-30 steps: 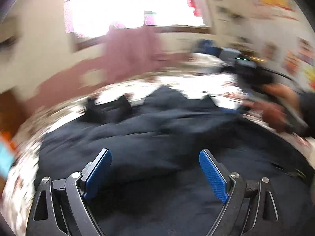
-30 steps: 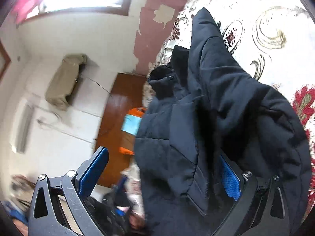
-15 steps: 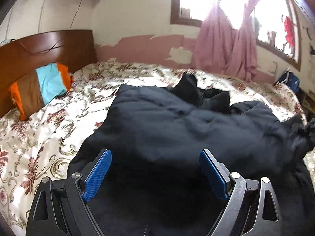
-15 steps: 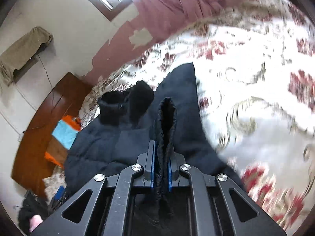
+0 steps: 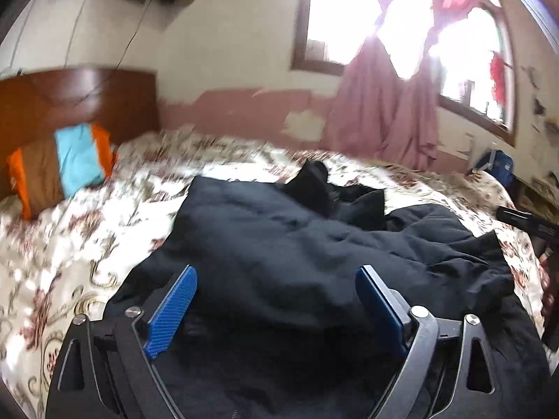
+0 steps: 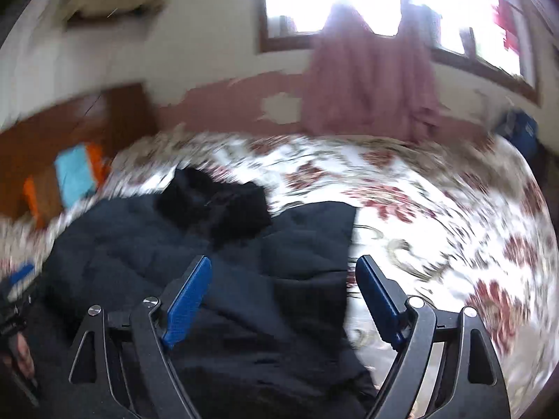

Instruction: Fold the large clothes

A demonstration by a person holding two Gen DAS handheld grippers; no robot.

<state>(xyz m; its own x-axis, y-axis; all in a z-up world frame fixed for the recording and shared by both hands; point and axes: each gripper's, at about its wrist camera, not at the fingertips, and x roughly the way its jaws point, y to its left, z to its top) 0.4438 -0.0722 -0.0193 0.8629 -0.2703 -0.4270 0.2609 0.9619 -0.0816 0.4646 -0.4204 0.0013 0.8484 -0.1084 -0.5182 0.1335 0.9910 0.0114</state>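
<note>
A large dark navy padded jacket lies spread on the bed, its black collar or hood bunched at the far end. My left gripper is open and empty just above the jacket's near part. In the right wrist view the same jacket fills the lower left, its straight right edge lying on the bedspread. My right gripper is open and empty over that right edge. The right gripper's black body shows at the right edge of the left wrist view.
The bed has a white bedspread with red flowers and gold scrolls. An orange, brown and turquoise pillow leans on the wooden headboard at the far left. Pink curtains hang under a bright window. A blue bag sits beyond the bed.
My right gripper, shut on a jacket fold half a second ago, has opened and let it go; the fold now lies flat. My left gripper stays open and has swung toward the headboard.
</note>
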